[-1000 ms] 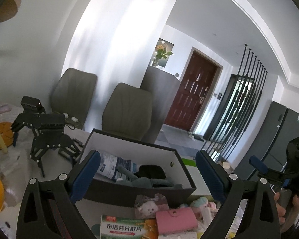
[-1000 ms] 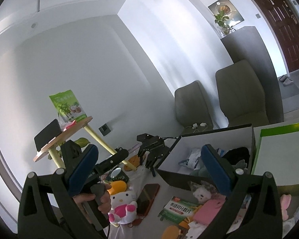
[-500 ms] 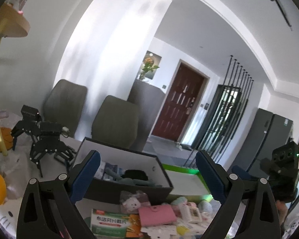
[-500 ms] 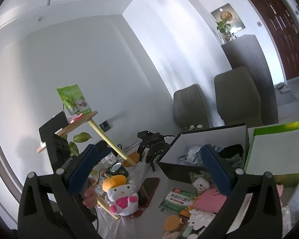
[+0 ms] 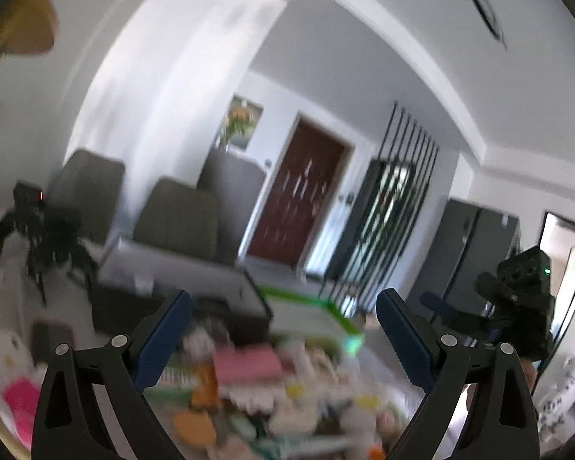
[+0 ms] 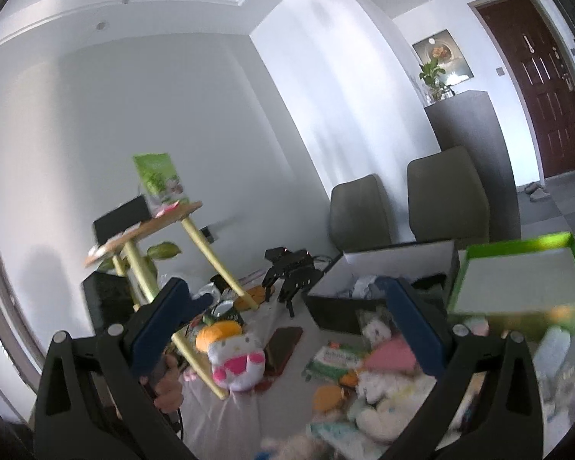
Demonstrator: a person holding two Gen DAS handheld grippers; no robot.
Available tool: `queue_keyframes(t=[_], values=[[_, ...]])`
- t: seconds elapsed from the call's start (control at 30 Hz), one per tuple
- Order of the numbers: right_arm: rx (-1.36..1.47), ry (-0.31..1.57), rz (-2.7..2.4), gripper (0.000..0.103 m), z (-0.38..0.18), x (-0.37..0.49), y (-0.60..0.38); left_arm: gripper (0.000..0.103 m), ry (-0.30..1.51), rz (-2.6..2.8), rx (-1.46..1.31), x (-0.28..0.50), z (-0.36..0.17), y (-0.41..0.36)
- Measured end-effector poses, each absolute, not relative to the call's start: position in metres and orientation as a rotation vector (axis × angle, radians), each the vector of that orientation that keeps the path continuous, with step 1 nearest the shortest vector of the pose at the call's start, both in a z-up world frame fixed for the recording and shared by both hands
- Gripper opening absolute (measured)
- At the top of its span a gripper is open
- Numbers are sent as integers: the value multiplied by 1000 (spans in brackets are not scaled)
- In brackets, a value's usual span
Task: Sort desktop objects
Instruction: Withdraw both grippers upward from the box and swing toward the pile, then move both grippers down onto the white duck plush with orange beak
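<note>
I have both grippers raised above the surface (image 6: 280,391), jaws spread wide and holding nothing — left gripper (image 5: 283,335), right gripper (image 6: 287,322). Below and between the right jaws lies the clutter: a pink wallet (image 6: 389,358), a green medicine box (image 6: 335,358) and a white cat plush (image 6: 235,358) toward the left jaw. Just beyond the jaws sit the dark box (image 6: 379,268) and green-rimmed box (image 6: 517,280) — the left view is blurred.
</note>
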State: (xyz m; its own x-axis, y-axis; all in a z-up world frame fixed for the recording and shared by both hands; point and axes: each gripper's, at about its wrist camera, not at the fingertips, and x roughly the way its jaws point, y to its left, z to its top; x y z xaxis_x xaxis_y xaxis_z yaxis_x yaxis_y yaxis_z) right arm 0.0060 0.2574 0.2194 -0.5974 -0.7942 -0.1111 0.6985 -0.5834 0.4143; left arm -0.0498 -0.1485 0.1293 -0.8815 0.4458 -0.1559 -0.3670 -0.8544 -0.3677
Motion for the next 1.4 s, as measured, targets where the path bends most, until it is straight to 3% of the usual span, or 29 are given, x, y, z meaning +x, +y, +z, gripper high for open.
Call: queue_keyframes(t=[0.33,0.77,1.1,1.4], values=[[545,-562,-2249,103,157,20,316,97,-378,2468,-594,-39,65,-79],[713,-673,-2225,97,103,23,343,97,-372,2347,-747,-29,24,-31],[850,-698,-2216,90,82,8,337,97,-316,2269,-850,-35,11,10],[995,-607,-2240,89,70,-14,323,96,-252,2235,-936,-45,1,37]])
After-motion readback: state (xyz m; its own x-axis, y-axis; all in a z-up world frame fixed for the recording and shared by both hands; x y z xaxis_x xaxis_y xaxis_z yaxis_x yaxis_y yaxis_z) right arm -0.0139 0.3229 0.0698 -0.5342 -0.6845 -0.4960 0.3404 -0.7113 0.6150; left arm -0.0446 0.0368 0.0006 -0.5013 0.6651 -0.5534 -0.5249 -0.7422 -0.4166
